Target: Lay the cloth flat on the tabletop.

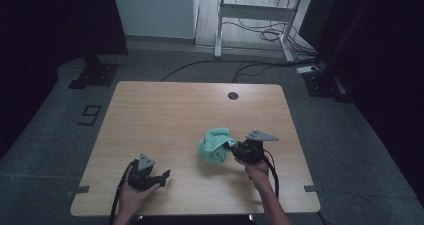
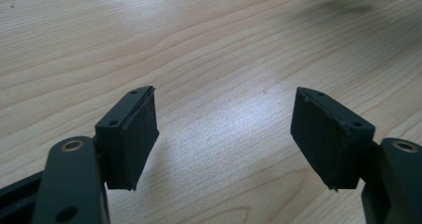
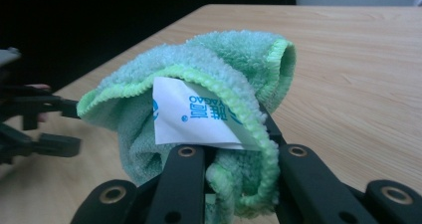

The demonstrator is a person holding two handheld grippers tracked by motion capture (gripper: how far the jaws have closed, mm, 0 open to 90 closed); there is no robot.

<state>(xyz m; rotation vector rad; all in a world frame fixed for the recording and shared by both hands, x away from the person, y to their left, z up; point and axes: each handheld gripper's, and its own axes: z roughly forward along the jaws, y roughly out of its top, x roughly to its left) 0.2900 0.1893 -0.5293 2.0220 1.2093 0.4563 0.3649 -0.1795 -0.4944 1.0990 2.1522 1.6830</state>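
A green terry cloth (image 1: 215,144) is bunched up right of the table's middle. My right gripper (image 1: 234,146) is shut on the cloth's right side and points left. In the right gripper view the cloth (image 3: 224,69) bulges between the two black jaws, and its white label (image 3: 191,119) with blue print faces the camera. My left gripper (image 1: 162,177) hovers low near the front left of the table, open, with nothing in it. In the left gripper view its pads (image 2: 134,134) stand wide apart over bare wood.
The wooden table (image 1: 165,110) has a dark round cable hole (image 1: 233,95) near its far edge. A white-legged desk (image 1: 255,15) with loose cables stands on the floor beyond. Dark curtains hang at both sides.
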